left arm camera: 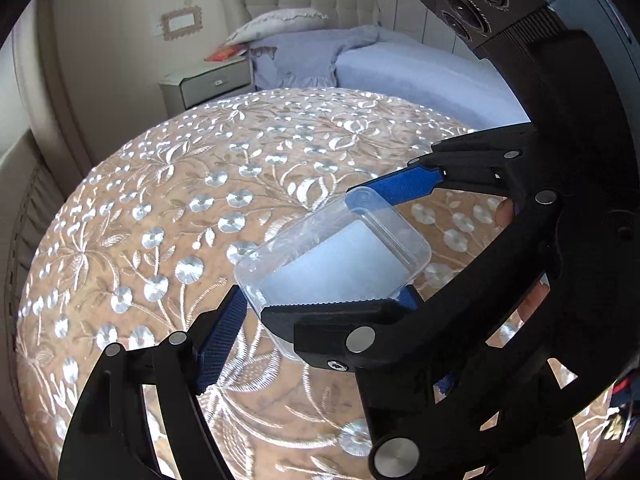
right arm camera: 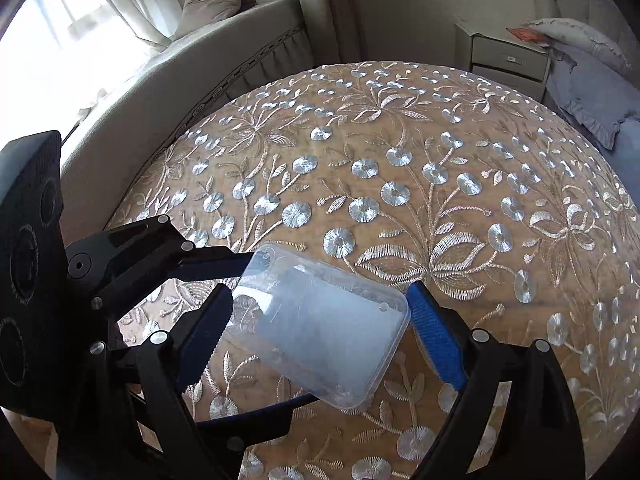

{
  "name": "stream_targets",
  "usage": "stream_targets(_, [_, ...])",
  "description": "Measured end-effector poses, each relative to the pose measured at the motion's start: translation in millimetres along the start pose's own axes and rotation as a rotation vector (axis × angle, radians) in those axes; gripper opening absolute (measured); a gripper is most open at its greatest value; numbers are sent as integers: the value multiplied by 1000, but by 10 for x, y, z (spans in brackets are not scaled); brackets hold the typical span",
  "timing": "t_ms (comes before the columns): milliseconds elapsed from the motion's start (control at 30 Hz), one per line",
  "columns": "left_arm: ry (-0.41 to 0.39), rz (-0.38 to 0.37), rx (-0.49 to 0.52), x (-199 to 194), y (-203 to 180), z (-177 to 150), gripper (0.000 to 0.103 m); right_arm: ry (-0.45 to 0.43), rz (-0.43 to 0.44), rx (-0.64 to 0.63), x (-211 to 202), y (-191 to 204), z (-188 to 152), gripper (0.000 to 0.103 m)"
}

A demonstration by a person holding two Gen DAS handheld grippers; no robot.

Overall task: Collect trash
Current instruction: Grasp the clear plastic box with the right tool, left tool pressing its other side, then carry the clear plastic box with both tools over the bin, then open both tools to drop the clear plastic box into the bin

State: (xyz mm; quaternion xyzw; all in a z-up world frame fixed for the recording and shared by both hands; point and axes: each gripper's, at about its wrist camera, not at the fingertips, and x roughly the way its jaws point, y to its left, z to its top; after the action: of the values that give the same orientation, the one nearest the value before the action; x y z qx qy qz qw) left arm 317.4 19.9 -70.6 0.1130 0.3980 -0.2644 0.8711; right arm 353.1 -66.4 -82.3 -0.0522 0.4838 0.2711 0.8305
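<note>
Right gripper (right arm camera: 320, 322): closed on the clear plastic container (right arm camera: 324, 336), one blue pad (right arm camera: 206, 330) against its left edge and the other at its right corner.
Left gripper (left arm camera: 326, 294): its fingers straddled the same container from the other side. One finger was largely hidden behind the right gripper, so I could not tell whether it pressed or only bracketed.
Container: empty as far as could be seen, tilted, held between both tools above the embroidered tablecloth (right arm camera: 400, 160). Whether a corner rested on the cloth was unclear.
Step in hand: judged a handover or a two-handed lift of one piece of trash.
Doing it well: only one tool should carry. Thin plastic flexes and can spring out, so grip the rim edges squarely and lightly. Release the second tool only once the first clearly has it.
Risk: opposed squeezing could twist or crack the walls.
Surroundings: nightstand (right arm camera: 508, 58) and bed (left arm camera: 400, 68) beyond the table; no bin in view.
</note>
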Motion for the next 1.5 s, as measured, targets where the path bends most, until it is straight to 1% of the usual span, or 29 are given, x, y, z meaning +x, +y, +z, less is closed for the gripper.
stream_targets(67, [-20,5,1,-161,-246,-37,76,-34,-17,-7,-255,50,-184,88])
stream_targets(167, [-56,31,20,-400,-684,-128,76,-92,-39,-18,-641,126,-509,88])
stream_targets(233, [-80,58,50,-546,-1001,-221,76,-127,-57,-27,-882,172,-752,88])
stream_targets(333, [-110,66,54,-705,-1456,-379,76,-173,-86,-30,-1202,212,-1150,88])
stream_targets(433, [-127,56,65,-795,-1860,-528,76,-203,-111,-21,-1482,188,-1551,88])
stream_targets(533, [-135,61,115,-842,-2288,-657,77,-228,-136,0,-1709,135,-1926,88])
stream_targets(667, [-136,24,168,-815,-2801,-767,77,-254,-184,55,-1981,-19,-2423,88])
stream_targets(900, [-103,-132,264,-567,-3678,-958,77,-267,-300,233,-2329,-408,-3366,88])
stream_targets(1033, [-70,-228,330,-333,-4193,-1104,77,-246,-365,335,-2430,-664,-3915,88])
stream_targets(1233, [10,-357,417,144,-4838,-1240,77,-199,-426,493,-2473,-1129,-4644,88])
stream_targets(1300, [35,-386,450,300,-5022,-1269,77,-181,-440,538,-2465,-1291,-4831,88])
stream_targets(1367, [52,-398,487,448,-5185,-1295,77,-164,-444,576,-2435,-1439,-4983,88])
stream_targets(1467, [87,-414,520,659,-5332,-1310,77,-144,-443,632,-2363,-1664,-5178,88])
stream_targets(1500, [98,-418,527,715,-5366,-1315,80,-138,-442,641,-2326,-1724,-5224,88])
